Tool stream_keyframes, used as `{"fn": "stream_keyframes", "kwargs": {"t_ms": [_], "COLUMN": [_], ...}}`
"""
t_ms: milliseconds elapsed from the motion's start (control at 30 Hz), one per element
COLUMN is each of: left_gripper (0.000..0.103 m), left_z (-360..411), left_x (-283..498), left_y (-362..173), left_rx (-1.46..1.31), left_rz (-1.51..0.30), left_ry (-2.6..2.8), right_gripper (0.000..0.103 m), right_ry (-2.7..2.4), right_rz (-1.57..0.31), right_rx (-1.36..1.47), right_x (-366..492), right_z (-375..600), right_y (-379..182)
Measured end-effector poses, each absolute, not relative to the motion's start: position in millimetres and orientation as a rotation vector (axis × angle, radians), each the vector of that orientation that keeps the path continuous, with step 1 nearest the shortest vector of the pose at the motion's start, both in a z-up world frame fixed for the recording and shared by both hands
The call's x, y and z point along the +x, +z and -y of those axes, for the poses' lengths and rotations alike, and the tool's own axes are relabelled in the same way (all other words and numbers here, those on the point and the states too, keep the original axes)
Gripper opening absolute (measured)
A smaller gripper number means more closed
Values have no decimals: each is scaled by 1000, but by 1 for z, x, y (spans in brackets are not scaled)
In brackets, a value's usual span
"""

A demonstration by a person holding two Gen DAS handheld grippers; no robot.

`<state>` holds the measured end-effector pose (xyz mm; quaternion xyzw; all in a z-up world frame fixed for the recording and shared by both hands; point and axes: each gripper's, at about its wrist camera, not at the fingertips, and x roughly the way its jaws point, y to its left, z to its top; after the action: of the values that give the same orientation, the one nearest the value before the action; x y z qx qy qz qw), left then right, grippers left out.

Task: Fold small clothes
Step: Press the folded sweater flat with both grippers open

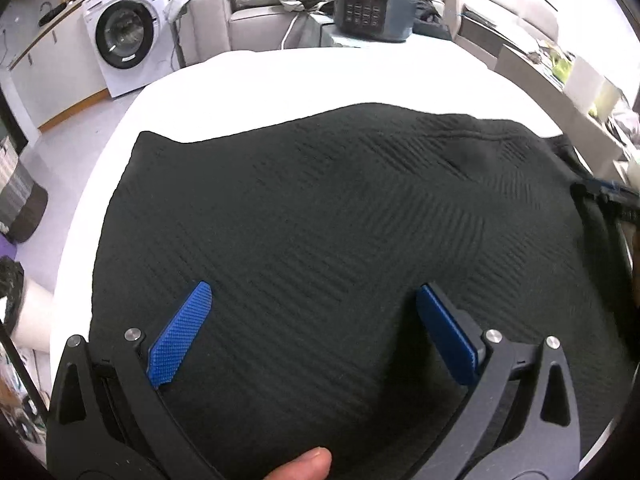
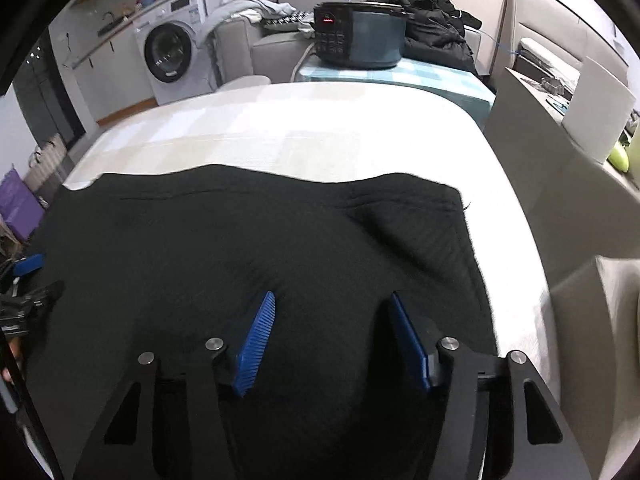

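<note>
A fingertip (image 1: 308, 462) shows at the bottom edge of the left wrist view, just behind the left gripper (image 1: 314, 300). Its jaws stand wide apart over the cloth (image 1: 320, 220), with nothing between the blue pads (image 1: 180, 336). The right gripper (image 2: 332, 302) is partly open, its jaws narrower than the left one's, and nothing is caught between them either; whether the tips touch the fabric I cannot tell. The cloth, a dark ribbed garment, lies spread flat on the near part of a white table (image 2: 320, 128), its far edge wavy and its right end slightly rumpled. In the right wrist view the left gripper appears at the far left, at the cloth's left edge. Beyond the bare far half of the table sits a dark cooker (image 2: 360, 38) on a pale blue stand. Farther left is a washer (image 1: 124, 36), and behind the cooker a grey sofa (image 2: 280, 40) with clothes piled on it
</note>
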<state>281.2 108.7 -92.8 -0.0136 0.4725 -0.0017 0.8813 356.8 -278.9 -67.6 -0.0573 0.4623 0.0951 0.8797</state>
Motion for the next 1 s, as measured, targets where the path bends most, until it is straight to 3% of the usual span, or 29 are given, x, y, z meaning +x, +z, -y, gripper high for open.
{"fn": "stream_keyframes", "kwargs": {"t_ms": [233, 567, 633, 800, 1000], "left_gripper": [102, 102, 102, 102, 102], "left_z": [-117, -142, -143, -143, -126], "left_x": [287, 317, 314, 299, 249], "left_y": [-88, -91, -91, -84, -62], "left_rx": [-43, -80, -67, -40, -5], "left_rz": [-986, -976, -981, -976, -933], "left_ry": [-7, 48, 39, 49, 2], "right_gripper": [48, 48, 39, 40, 45], "right_ry": [46, 94, 49, -24, 148], "right_rz": [-925, -951, -939, -936, -890], "right_rx": [-156, -101, -76, -46, -126], "right_x": [370, 404, 404, 396, 323], "right_z": [308, 300, 312, 332, 294], "right_y": [-64, -77, -74, -67, -46]}}
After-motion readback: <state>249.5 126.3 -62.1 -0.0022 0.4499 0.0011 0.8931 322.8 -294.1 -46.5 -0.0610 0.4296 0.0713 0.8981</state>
